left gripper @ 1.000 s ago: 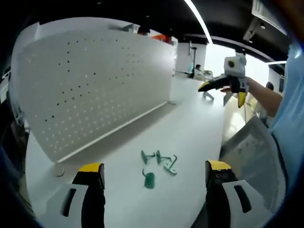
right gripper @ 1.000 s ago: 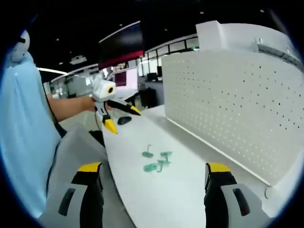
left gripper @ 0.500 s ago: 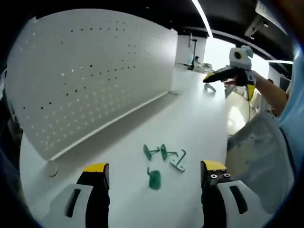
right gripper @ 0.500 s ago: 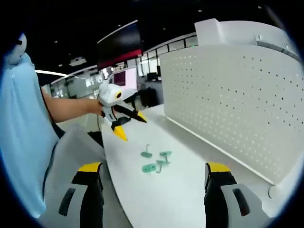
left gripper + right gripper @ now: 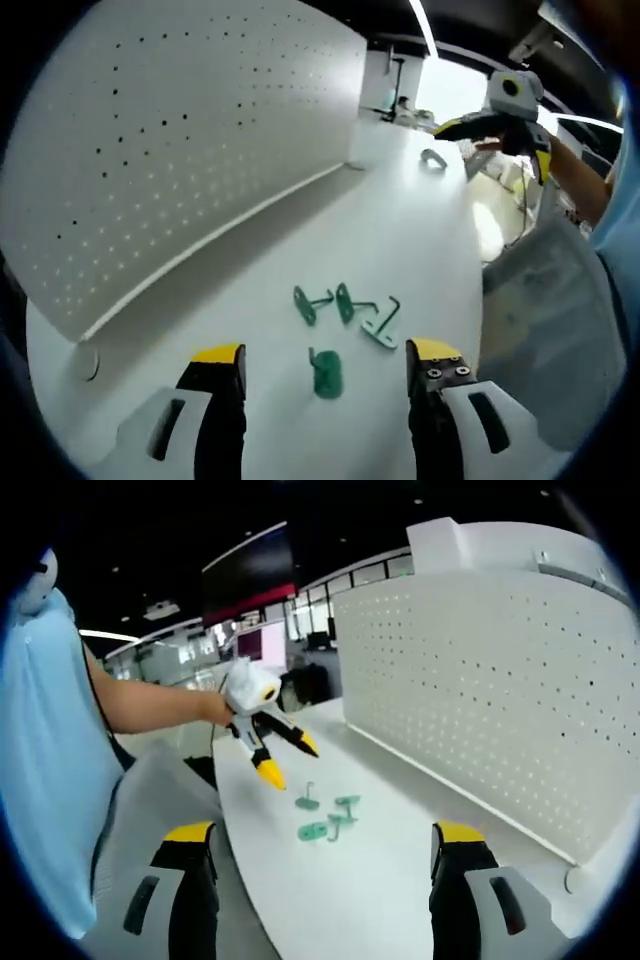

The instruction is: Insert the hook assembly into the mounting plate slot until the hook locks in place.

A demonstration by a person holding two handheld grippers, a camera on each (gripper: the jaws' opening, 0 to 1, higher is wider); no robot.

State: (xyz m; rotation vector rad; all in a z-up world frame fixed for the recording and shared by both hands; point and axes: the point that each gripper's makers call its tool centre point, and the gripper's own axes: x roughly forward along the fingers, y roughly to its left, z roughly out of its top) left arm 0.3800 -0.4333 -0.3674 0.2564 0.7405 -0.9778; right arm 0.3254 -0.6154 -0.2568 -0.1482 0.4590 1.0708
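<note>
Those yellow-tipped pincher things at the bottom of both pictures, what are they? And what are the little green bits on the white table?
A person holds a pinching tool, called a gripper, in each hand. A small camera rides on each one, so each picture looks out between that tool's own two yellow-tipped jaws.

The left gripper view comes from the left gripper. Its jaws stand apart and hold nothing. Far off in it you see the person's other hand holding up the right gripper.

The right gripper view comes from the right gripper, also open and empty. There the left gripper hangs over the white table, tips pointing down towards the green hooks.

Those green bits are small hook pieces lying loose on the table. The big white pegboard, a wall full of little holes, stands behind them.
</note>
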